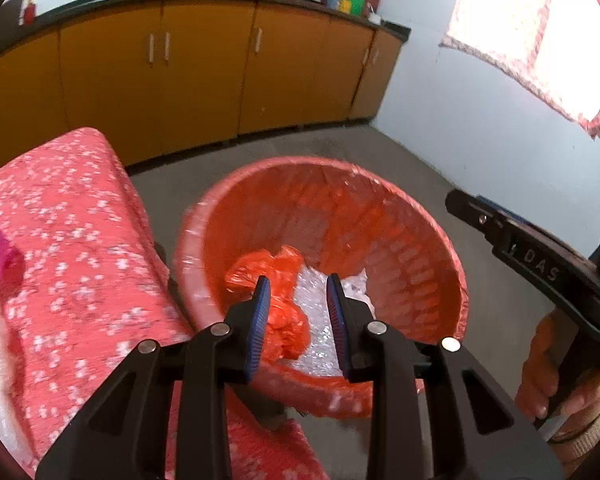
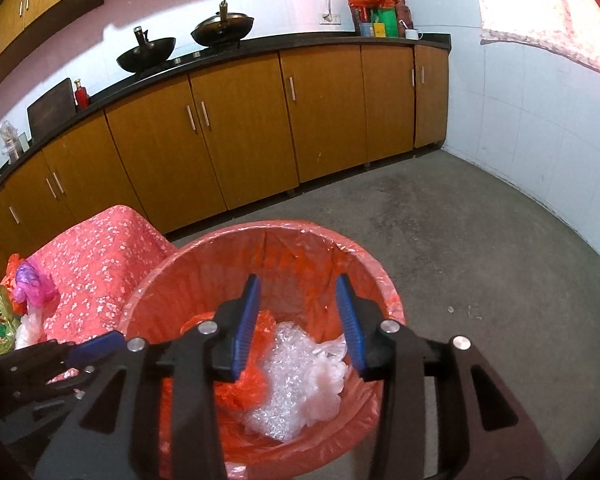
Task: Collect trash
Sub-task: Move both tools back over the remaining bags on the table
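Observation:
A red bin (image 1: 428,240) lined with a red plastic bag stands on the floor; it also shows in the right wrist view (image 2: 172,276). Inside lie a crumpled red bag (image 1: 276,272) and clear bubble wrap (image 2: 296,368). My left gripper (image 1: 298,280) is open and empty above the bin's near side. My right gripper (image 2: 300,280) is open and empty over the bin's middle. More trash (image 2: 20,296), purple, green and white bags, lies on the pink-covered table (image 2: 100,248) left of the bin.
Orange cabinets (image 2: 240,132) with a black counter run along the back, with woks and jars on top. A white tiled wall (image 2: 540,128) stands at the right. Grey floor (image 2: 480,264) lies beyond the bin.

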